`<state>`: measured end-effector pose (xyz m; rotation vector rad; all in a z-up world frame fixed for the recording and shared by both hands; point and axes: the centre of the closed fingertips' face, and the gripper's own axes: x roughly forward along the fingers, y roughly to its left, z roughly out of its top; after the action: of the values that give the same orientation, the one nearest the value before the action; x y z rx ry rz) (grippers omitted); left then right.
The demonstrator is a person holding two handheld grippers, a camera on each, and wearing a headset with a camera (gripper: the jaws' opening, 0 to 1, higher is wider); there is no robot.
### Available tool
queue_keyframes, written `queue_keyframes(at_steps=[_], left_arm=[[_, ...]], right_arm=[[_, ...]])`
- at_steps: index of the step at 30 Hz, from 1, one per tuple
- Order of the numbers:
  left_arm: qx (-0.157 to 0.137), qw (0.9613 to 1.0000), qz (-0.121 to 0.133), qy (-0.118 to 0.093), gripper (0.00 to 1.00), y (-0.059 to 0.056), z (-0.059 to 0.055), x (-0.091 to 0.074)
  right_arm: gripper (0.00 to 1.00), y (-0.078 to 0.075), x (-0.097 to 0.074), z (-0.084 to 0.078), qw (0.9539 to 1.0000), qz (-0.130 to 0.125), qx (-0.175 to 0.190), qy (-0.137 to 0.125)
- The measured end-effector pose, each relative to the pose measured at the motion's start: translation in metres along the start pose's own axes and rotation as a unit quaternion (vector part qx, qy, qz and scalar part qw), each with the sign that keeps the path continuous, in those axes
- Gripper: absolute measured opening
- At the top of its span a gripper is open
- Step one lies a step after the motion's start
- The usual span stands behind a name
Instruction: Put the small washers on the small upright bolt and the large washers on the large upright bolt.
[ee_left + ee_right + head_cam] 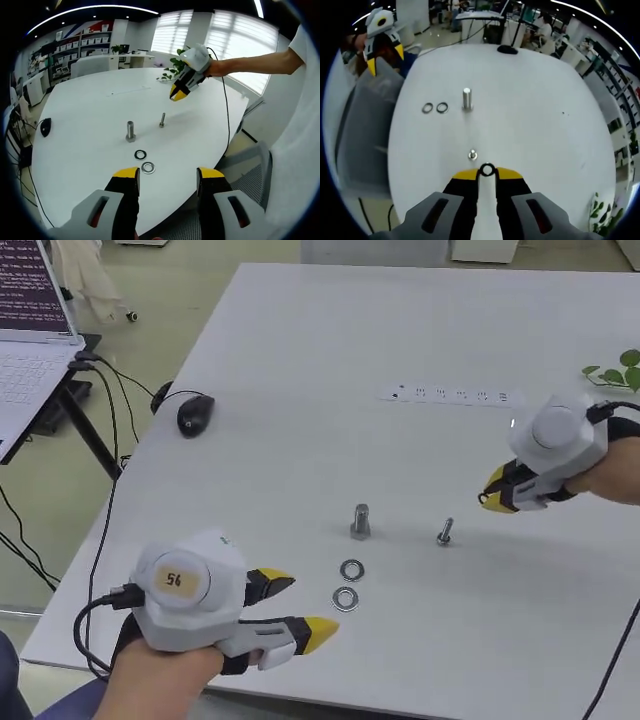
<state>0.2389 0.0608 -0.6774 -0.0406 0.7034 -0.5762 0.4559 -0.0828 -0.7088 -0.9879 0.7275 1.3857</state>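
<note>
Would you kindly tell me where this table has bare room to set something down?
Bare: the stretch between the mouse and the power strip, and the table beyond the strip. Crowded: near the large bolt, small bolt, two washers and left tool.

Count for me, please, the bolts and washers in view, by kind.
Bolts: 2, the large bolt and the small bolt
Washers: 3, the far washer, the near washer, and the held washer in the right gripper
Total: 5
</note>
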Motion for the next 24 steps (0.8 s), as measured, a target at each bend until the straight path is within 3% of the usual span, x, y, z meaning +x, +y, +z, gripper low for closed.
queue_keyframes(at_steps=[8,15,24], left_arm=[[-0.004,0.9999,0.01,-0.003,0.45,0.006,0.001,-0.004],[-0.013,0.9996,0.022,-0.01,0.46,0.016,0.004,-0.008],[-0.016,0.9993,0.032,-0.013,0.48,0.023,0.008,-0.009]], right_arm=[[0.13,0.002,0.017,0.011,0.9995,0.023,-0.022,0.007],[0.13,0.013,0.037,0.011,0.9981,0.045,-0.038,0.02],[0.13,0.021,0.048,0.009,0.9971,0.06,-0.037,0.027]])
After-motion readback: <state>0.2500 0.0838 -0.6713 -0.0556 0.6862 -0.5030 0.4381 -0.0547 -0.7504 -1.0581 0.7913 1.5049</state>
